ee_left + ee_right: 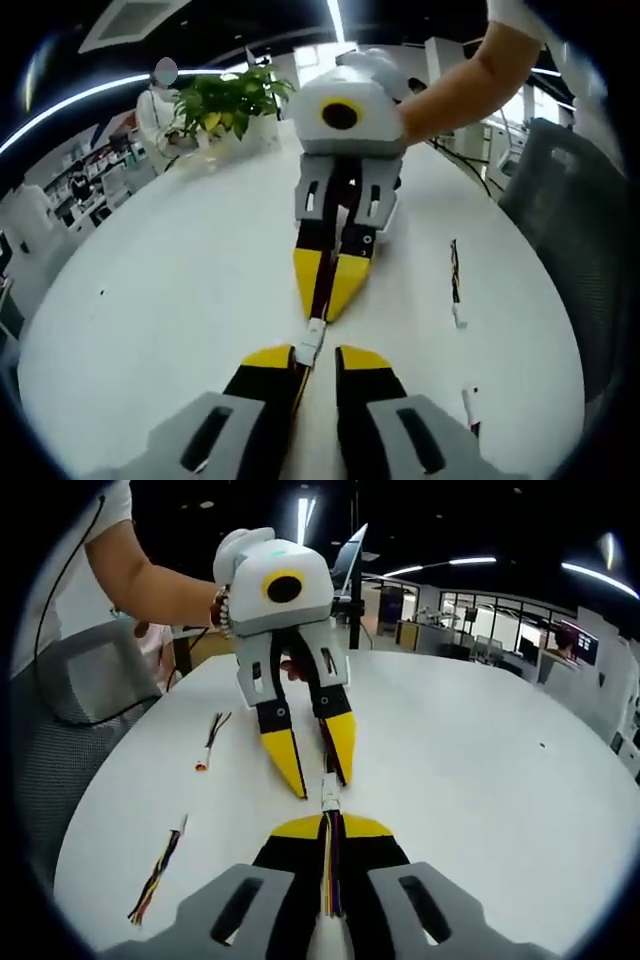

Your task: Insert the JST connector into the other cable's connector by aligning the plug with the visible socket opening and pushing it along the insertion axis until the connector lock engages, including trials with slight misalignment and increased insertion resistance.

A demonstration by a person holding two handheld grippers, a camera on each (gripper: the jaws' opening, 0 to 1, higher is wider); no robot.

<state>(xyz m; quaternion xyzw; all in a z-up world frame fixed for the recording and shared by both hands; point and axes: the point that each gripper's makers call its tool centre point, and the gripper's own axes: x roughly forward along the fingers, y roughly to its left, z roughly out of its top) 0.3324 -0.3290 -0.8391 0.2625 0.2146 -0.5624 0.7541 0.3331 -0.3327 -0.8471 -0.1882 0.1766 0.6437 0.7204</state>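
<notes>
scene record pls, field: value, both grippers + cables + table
left gripper: jaws closed on a cable end, its white connector sticking out ahead
right gripper: jaws closed on a multicolour cable, white plug at the tips
connectors: meeting tip to tip between the grippers; whether locked, cannot tell
spare cables: two loose on the white table, one multicolour, one dark with a white end
background: potted plant at the far table edge
chair: mesh office chair beside the table

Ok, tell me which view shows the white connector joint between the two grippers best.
The left gripper view: the white connector joint lies unobstructed between both grippers' yellow tips. The right gripper view shows it smaller, past the multicoloured wires.
</notes>
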